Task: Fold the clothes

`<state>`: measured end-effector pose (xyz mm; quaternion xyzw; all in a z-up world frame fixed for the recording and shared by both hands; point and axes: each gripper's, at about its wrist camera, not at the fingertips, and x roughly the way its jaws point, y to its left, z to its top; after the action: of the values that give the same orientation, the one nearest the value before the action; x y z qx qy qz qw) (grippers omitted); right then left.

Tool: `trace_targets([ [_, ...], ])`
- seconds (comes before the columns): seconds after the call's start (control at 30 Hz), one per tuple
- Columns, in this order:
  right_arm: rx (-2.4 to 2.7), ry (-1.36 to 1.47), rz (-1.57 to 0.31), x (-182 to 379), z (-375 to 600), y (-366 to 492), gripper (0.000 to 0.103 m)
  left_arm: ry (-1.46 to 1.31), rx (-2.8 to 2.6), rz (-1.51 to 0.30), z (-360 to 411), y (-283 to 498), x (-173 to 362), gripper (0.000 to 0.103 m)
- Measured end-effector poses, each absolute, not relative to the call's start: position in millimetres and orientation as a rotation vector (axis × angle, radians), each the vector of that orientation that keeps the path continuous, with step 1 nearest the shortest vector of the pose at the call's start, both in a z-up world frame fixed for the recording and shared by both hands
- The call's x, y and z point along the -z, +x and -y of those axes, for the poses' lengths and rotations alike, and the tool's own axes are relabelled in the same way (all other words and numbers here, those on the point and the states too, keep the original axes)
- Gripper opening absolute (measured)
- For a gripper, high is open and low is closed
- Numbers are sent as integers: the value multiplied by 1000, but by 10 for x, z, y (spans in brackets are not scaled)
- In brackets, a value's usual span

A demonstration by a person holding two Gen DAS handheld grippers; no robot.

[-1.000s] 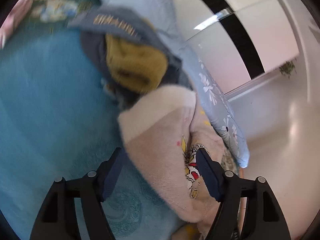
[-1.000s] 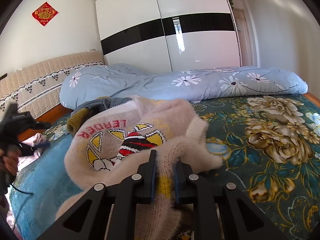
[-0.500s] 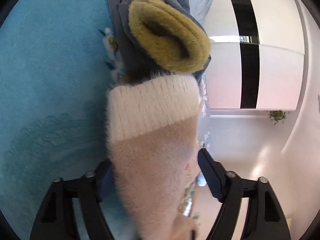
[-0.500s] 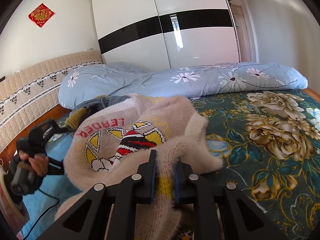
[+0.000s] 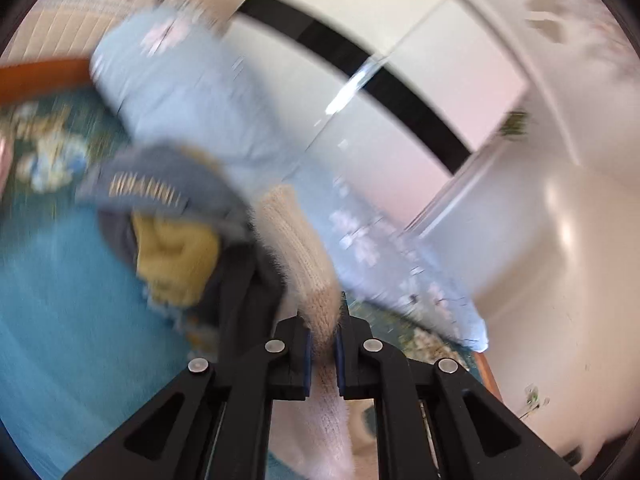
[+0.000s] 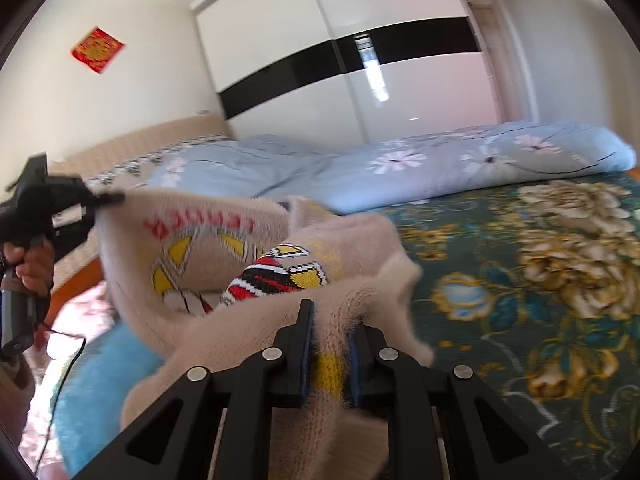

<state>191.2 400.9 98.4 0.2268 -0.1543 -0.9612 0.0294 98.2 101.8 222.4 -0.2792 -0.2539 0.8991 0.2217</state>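
Note:
A fuzzy beige sweater [image 6: 224,256] with red letters and a yellow, red and black knitted picture hangs stretched above the bed. My right gripper [image 6: 330,330] is shut on one fuzzy edge of it, with a yellow patch between the pads. My left gripper [image 5: 322,334] is shut on another part, the ribbed cuff [image 5: 296,240] sticking out past its fingers. In the right wrist view the left gripper [image 6: 108,199] shows at the far left, held by a hand [image 6: 30,264], gripping the sweater's corner. The left wrist view is blurred.
A grey garment with gold lettering [image 5: 160,184] and a mustard-yellow one [image 5: 176,252] lie heaped on the blue blanket [image 5: 60,320]. A light blue floral duvet [image 6: 400,164] runs along the back of the flowered bedspread [image 6: 540,264]. A white wardrobe [image 6: 340,40] stands behind.
My left gripper has shut on the sweater's cuff and lifted it, swinging up fast. The sweater now hangs stretched between both grippers. The right gripper has risen slightly, still shut.

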Motion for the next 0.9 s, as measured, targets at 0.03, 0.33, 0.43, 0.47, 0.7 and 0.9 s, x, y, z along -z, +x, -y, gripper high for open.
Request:
trace_targets([
  [0.03, 2911, 695, 508, -995, -4006, 1911, 22, -743, -2516, 676, -946, 1073, -2257, 9],
  [0.33, 2642, 686, 753, -917, -4074, 1849, 48, -906, -2638, 849, 55, 1565, -1318, 9],
  [0.43, 2599, 810, 795, -806, -4053, 1761, 53, -999, -2621, 901, 220, 1637, -936, 9],
  [0.47, 2583, 851, 809, -769, -4046, 1731, 53, -1031, -2615, 918, 276, 1661, -809, 9],
  [0.7, 2582, 1041, 930, -619, -4106, 1716, 53, -1080, -2580, 941, 399, 1751, -557, 9],
  [0.9, 2627, 1232, 1055, -434, -4336, 1733, 53, -1098, -2569, 870, 362, 1806, -476, 9],
])
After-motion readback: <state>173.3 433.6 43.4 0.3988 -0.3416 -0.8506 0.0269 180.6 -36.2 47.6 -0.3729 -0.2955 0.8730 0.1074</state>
